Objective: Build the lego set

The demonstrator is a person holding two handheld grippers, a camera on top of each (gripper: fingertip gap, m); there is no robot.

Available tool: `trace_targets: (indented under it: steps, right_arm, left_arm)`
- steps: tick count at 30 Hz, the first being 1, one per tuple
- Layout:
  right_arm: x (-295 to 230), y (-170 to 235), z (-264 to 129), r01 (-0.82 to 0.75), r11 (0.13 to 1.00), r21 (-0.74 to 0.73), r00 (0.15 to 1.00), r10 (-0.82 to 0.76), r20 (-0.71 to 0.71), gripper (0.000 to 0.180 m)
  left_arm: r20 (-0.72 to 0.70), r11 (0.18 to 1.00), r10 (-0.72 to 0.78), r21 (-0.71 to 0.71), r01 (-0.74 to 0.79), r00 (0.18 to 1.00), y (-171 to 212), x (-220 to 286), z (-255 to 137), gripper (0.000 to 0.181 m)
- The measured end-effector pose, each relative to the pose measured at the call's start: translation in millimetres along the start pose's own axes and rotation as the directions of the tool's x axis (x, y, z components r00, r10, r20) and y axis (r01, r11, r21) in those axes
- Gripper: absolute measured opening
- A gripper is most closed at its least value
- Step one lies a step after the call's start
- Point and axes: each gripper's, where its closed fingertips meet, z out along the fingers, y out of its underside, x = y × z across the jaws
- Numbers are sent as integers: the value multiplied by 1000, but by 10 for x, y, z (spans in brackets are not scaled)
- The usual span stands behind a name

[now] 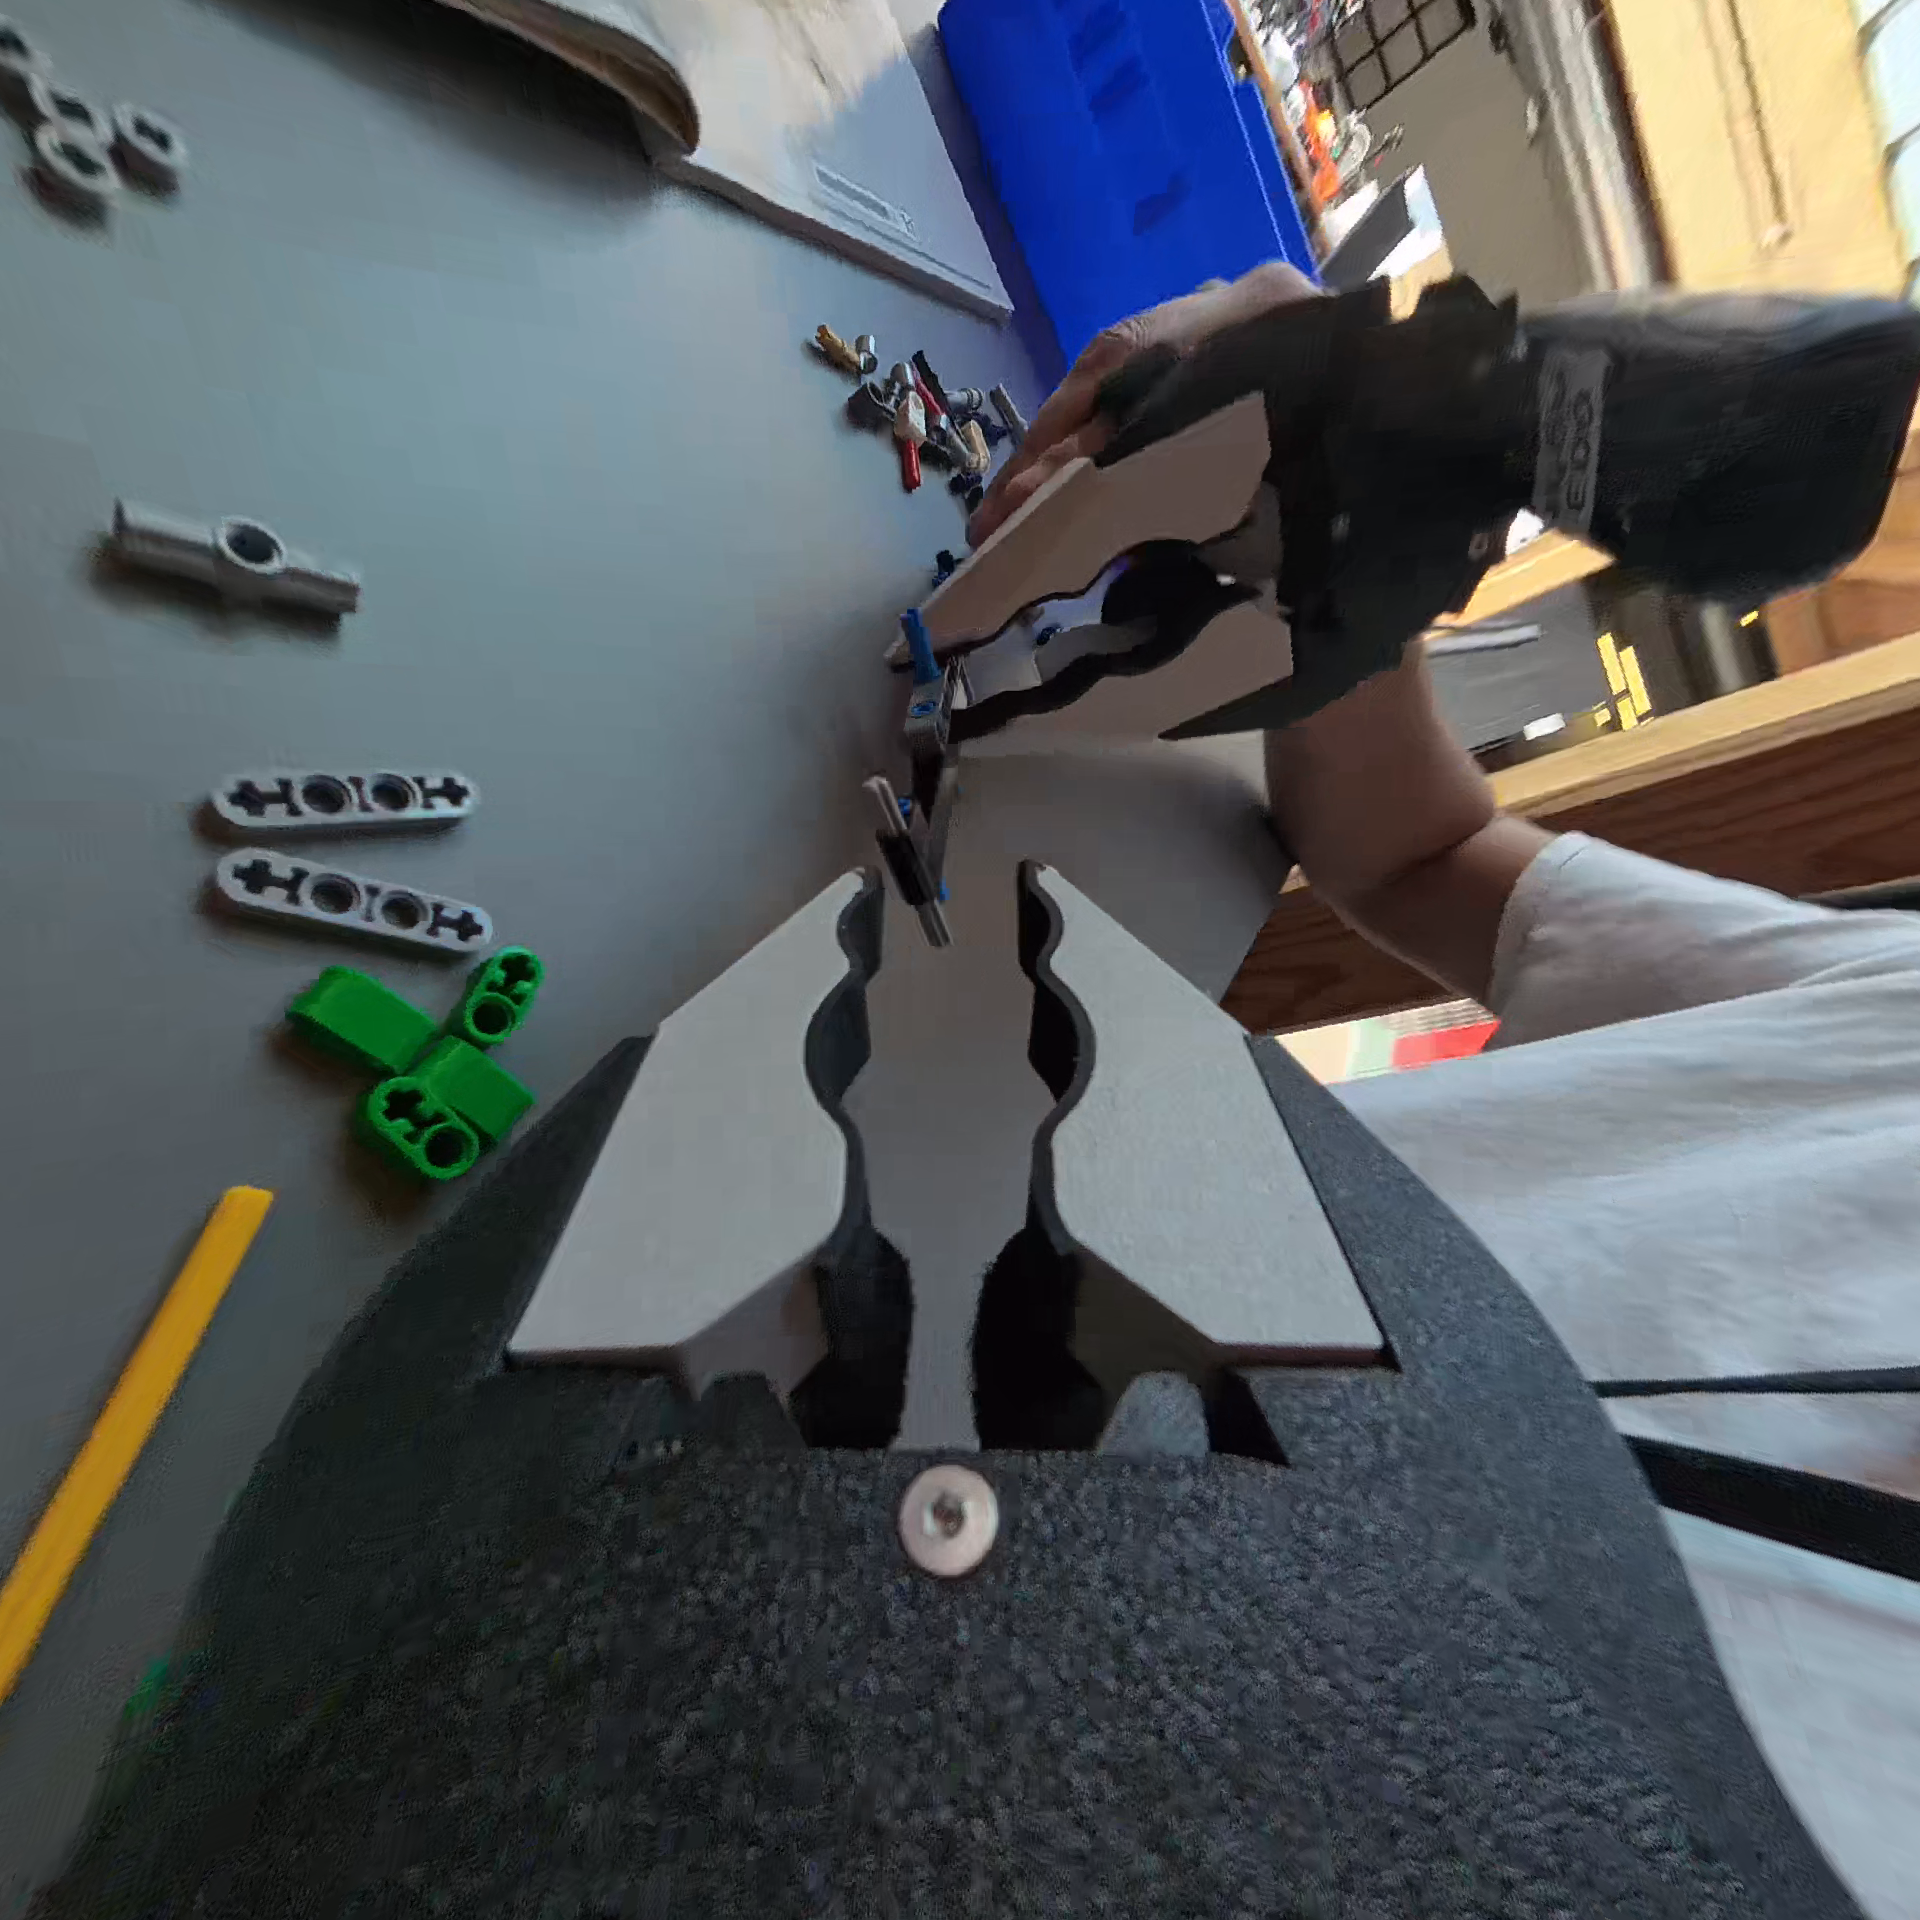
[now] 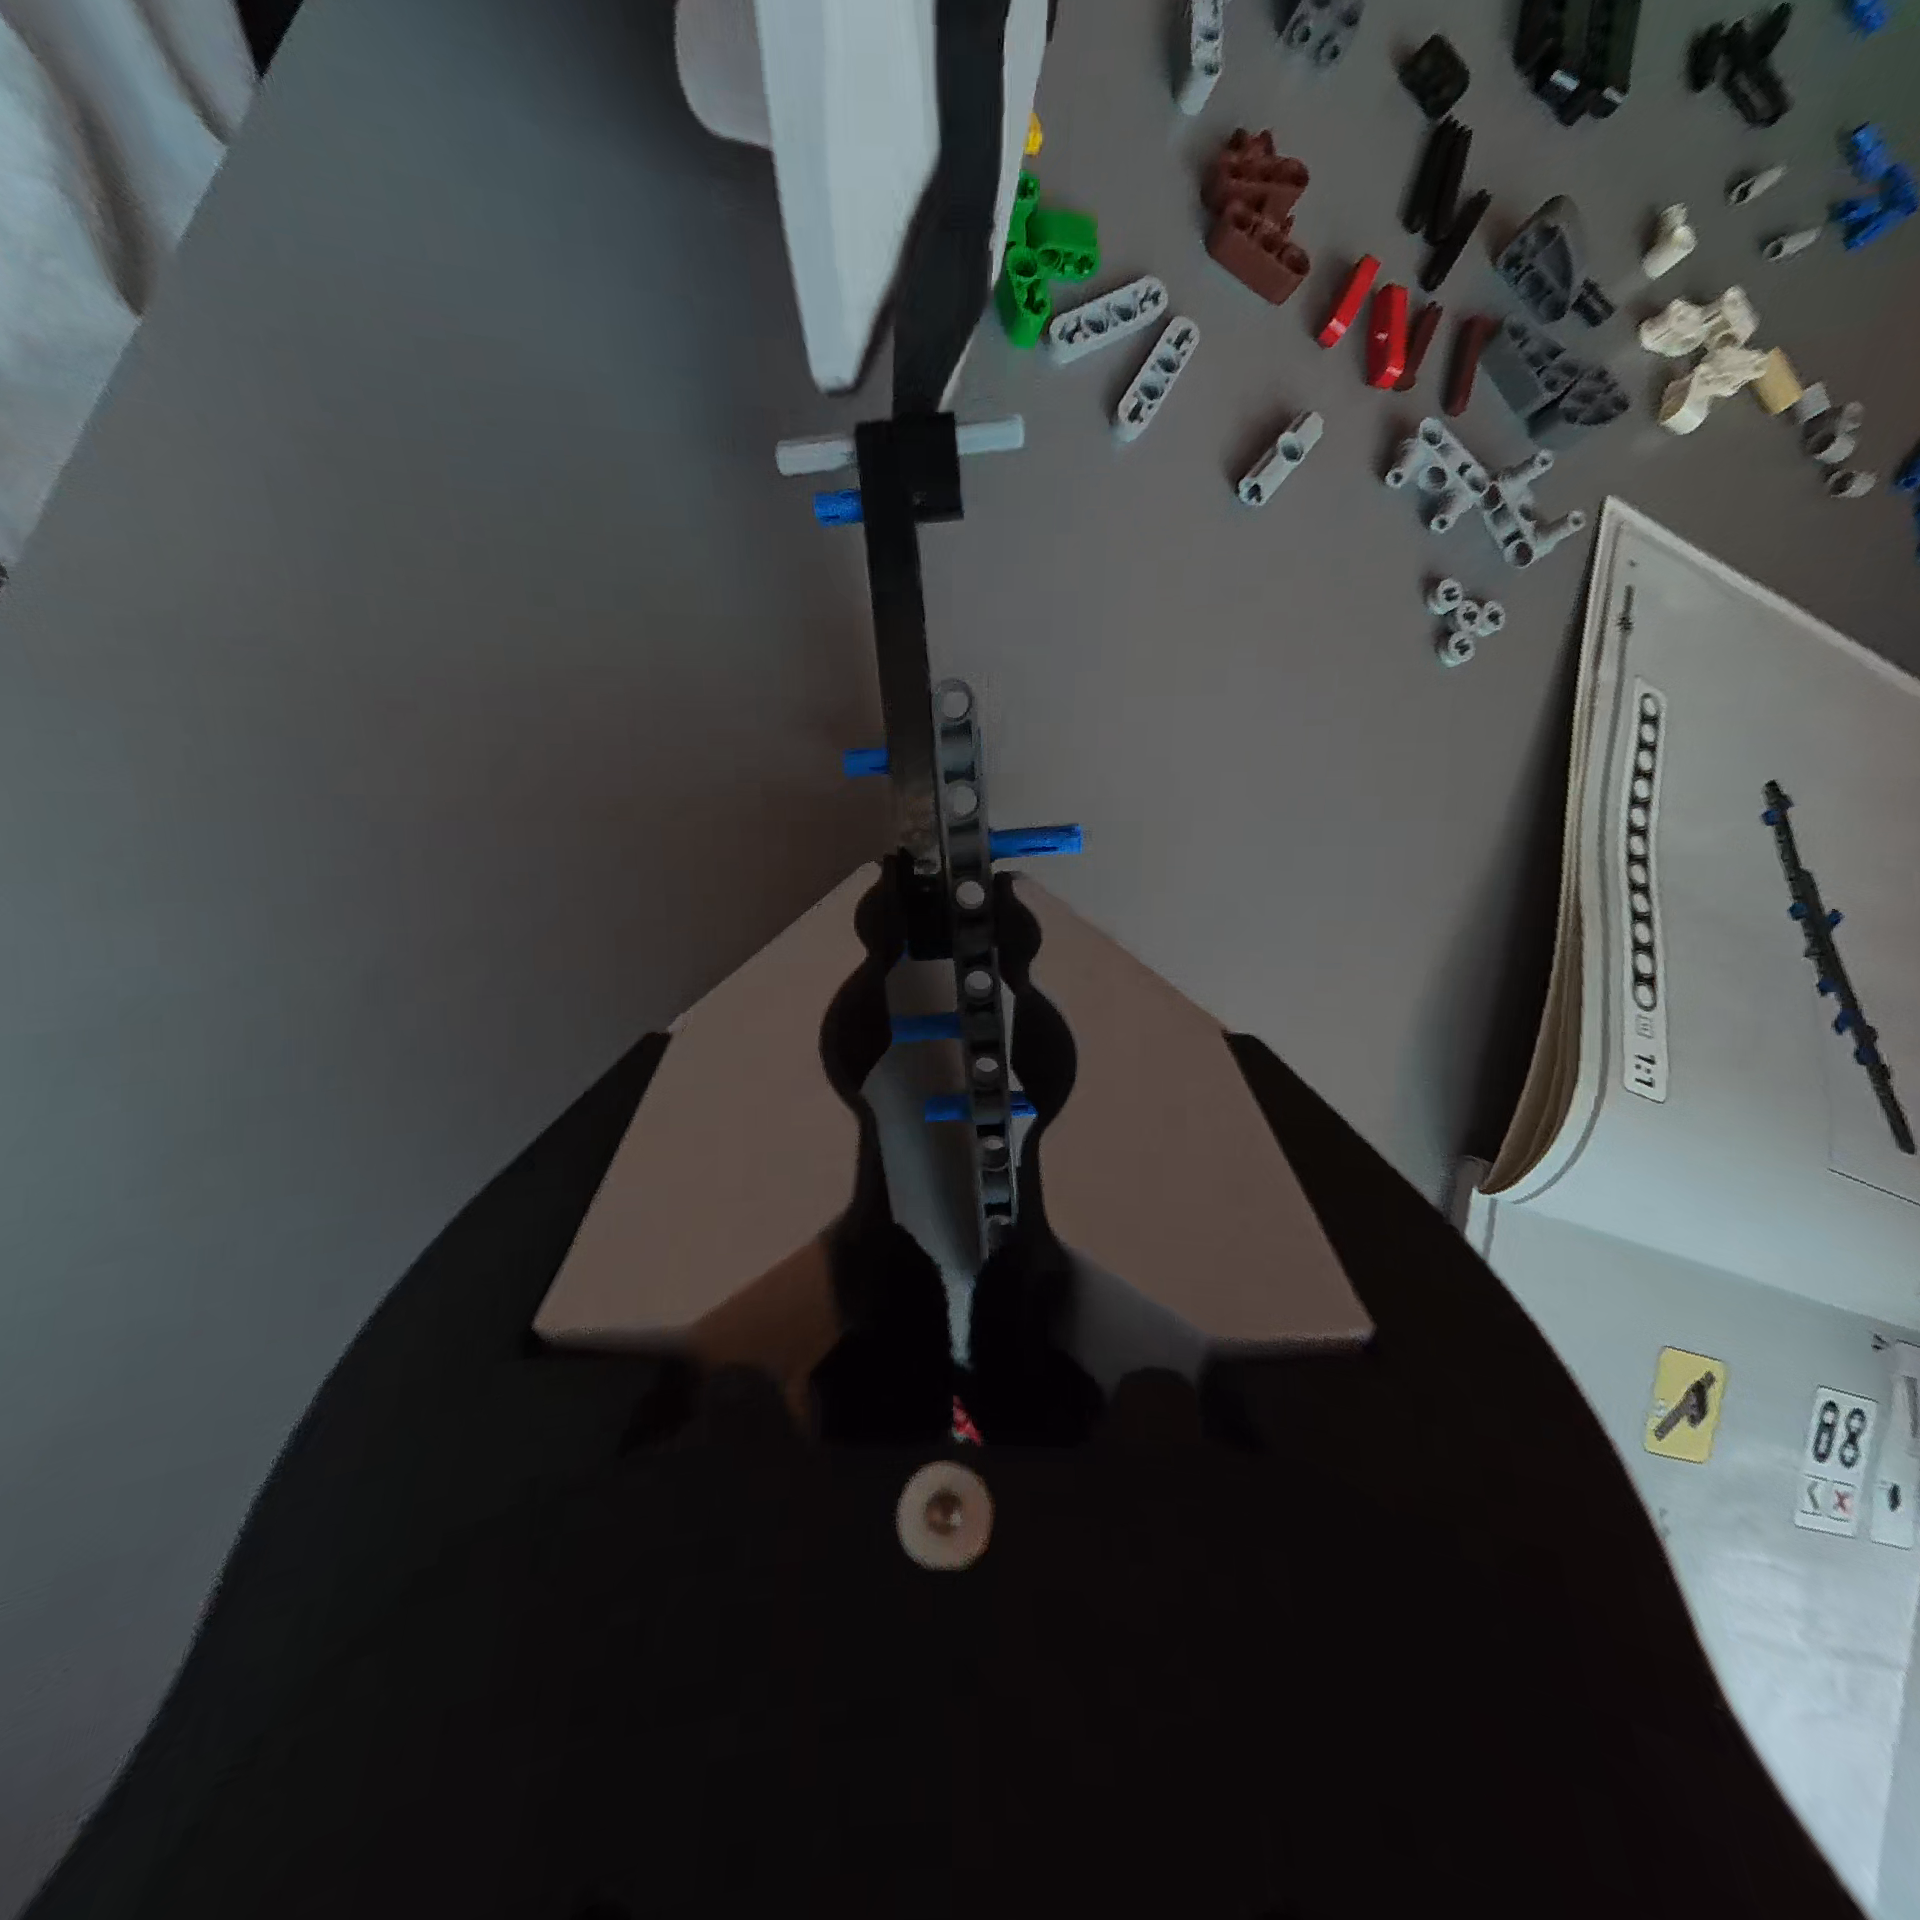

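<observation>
Right hand-held gripper (image 2: 951, 914) pinching beam assembly (image 2: 914, 665), left hand-held gripper (image 1: 951, 883) spread, facing its tip.

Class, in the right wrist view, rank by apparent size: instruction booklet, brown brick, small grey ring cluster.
1. instruction booklet, though it lies nearer the camera
2. brown brick
3. small grey ring cluster

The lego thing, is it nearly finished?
Not nearly. Done so far: a long black and grey beam assembly with blue pins. In hand: the right claw grips it, and the open left claw waits at its far end. Left: many loose pieces on the table.
</observation>
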Motion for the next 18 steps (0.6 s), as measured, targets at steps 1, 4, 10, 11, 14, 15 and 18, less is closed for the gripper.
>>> trace_targets:
  steps: [1, 4, 10, 11, 14, 15, 18]
  right_arm:
    - [-20, 7, -5, -19, 1000, -4, 999, 19, 40, 15]
    - [-58, -39, -23, -61, 998, 27, 991, 57, 119, 16]
    - [-146, -103, -46, -69, 996, 50, 982, 60, 177, 15]
    - [-152, -120, -55, -70, 996, 60, 982, 59, 178, 15]
    - [-163, -111, -62, -102, 993, 56, 977, 90, 193, 15]
    - [-172, -104, -65, -119, 991, 53, 973, 106, 205, 15]
    - [-148, -106, -77, -161, 985, 66, 966, 144, 215, 15]
  left_arm:
    - [32, 997, 80, -7, -80, 996, 0, 11, -38, 32]
    - [120, 931, 364, -41, -362, 924, -5, 55, -124, 34]
    - [182, 677, 736, -208, -706, 651, 73, 18, -28, 67]
    - [172, 652, 758, -219, -725, 630, 89, 20, 7, 66]
    - [146, 629, 777, -209, -749, 612, 103, 53, 77, 49]
    - [152, 627, 779, -213, -749, 608, 100, 35, 85, 48]
    - [181, 609, 793, -209, -766, 581, 67, 7, 83, 42]
